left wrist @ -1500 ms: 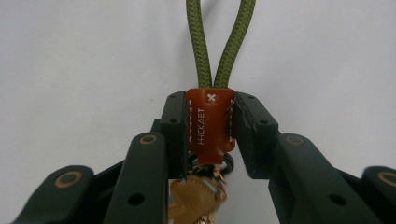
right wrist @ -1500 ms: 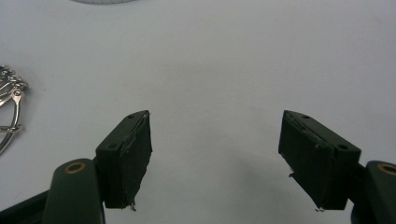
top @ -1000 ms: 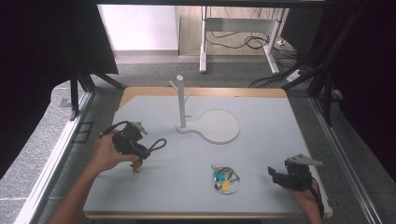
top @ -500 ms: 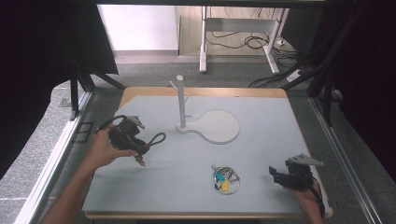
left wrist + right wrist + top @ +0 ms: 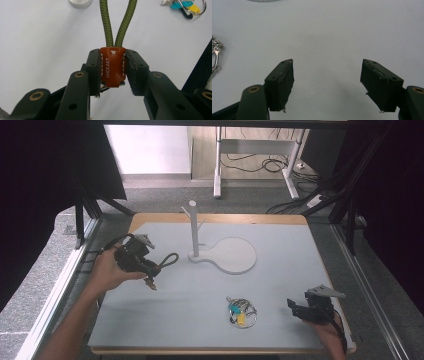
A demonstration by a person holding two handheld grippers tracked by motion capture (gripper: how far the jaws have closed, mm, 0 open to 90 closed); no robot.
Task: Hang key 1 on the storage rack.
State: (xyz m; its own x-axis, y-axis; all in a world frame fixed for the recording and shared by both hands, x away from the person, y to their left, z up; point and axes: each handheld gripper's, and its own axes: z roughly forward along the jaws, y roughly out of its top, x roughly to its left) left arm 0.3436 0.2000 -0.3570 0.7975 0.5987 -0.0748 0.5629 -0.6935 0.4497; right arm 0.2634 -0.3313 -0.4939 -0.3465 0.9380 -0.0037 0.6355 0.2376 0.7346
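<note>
The left gripper (image 5: 146,276), at the middle left of the high view, pinches the brown leather tab (image 5: 112,67) of an olive cord loop keychain (image 5: 167,260), so the loop hangs free ahead of the jaws, probably to slip over a peg of the white key stand (image 5: 194,227) at upper centre. The right gripper (image 5: 298,310), lower right, rests with jaws spread and empty just right of the bunch of keys (image 5: 240,310).
</note>
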